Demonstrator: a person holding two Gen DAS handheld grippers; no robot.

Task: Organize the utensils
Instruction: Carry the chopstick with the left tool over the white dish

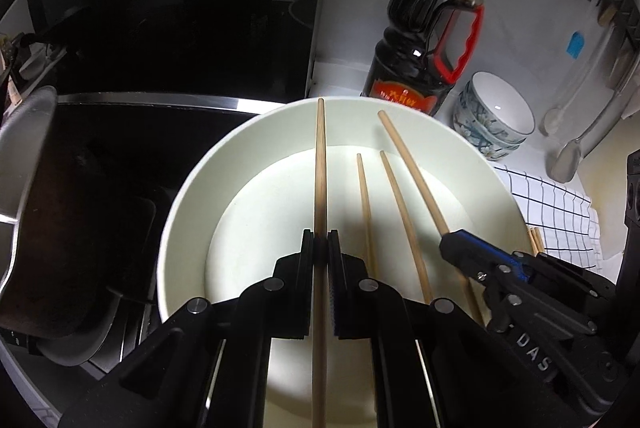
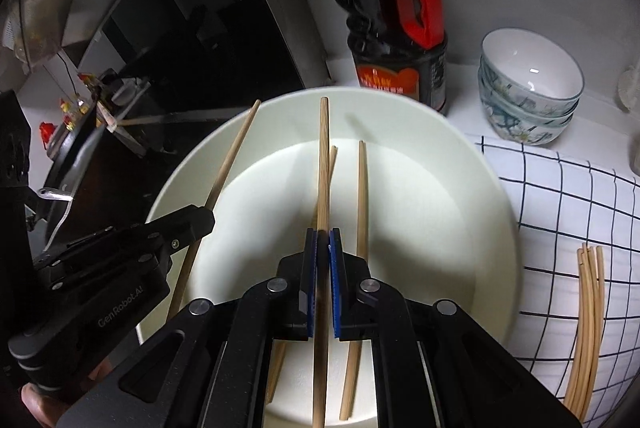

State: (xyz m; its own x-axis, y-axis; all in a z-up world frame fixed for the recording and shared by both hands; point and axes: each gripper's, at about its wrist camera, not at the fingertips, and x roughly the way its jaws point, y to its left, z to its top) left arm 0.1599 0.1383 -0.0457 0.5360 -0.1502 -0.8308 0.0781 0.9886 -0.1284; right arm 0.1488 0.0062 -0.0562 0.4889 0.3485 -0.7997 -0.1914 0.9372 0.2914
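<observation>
**Chopsticks: sorting partly complete**

Chopsticks are divided between two sites. A bundle (image 2: 586, 328) lies on the checked cloth (image 2: 560, 188) beside the white bowl (image 2: 492, 212). Two loose chopsticks (image 1: 404, 220) remain in the bowl. The left gripper (image 1: 320, 244) has its fingers clamped on one chopstick (image 1: 320, 164) above the bowl; the right gripper (image 2: 322, 242) likewise pinches another (image 2: 323, 156). Judged about half done: four sticks remain to join the bundle.

a dark sauce bottle (image 1: 428, 36) with red cap and red handle stands upright at the white wall. just beside it, stacked patterned bowls (image 2: 528, 88) sit nested. a checked cloth (image 2: 568, 212) lies near the bowls. blue tape (image 1: 575, 45) marks the wall.
</observation>
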